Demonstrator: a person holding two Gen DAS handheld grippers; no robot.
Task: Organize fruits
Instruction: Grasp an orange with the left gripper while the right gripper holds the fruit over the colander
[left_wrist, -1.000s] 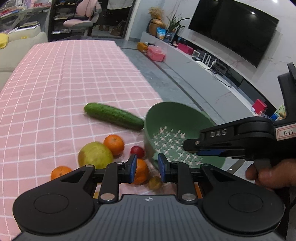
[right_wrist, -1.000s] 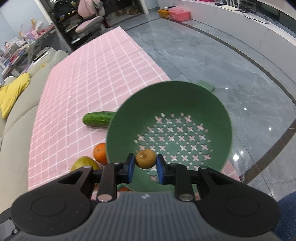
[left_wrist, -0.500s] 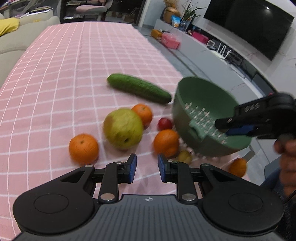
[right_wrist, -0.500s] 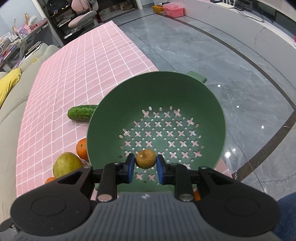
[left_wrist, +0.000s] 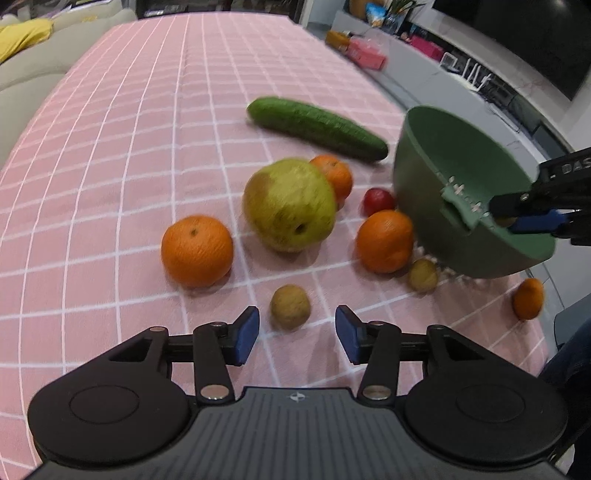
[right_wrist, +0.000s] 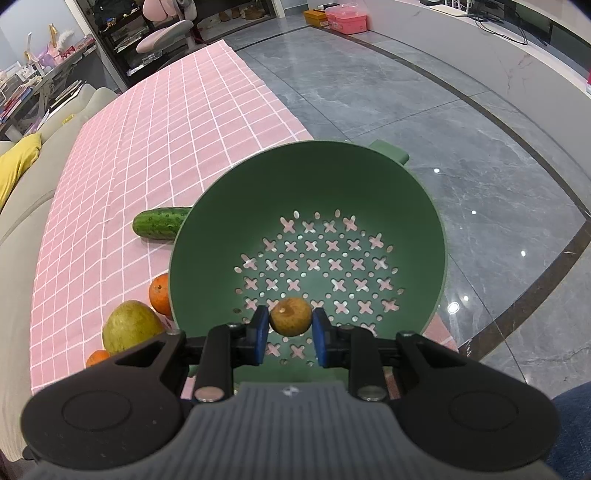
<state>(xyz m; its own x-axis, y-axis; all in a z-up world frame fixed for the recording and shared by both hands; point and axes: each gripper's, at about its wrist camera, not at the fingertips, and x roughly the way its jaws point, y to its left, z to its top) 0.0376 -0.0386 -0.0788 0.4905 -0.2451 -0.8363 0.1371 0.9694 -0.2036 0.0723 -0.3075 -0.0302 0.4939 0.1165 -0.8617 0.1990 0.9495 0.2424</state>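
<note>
The pink checked cloth (left_wrist: 110, 147) carries my green strainer (right_wrist: 306, 192) at its right edge, the fruit beside it. My right tongs (right_wrist: 289, 326) pinch a small brown fruit (right_wrist: 290, 316) over the strainer. My left tongs (left_wrist: 295, 334) are spread behind another small brown fruit (left_wrist: 290, 306).

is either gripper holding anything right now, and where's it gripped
The right gripper pinches a small brown fruit by its two sides, over the green colander. The left gripper is open, holding nothing.
</note>
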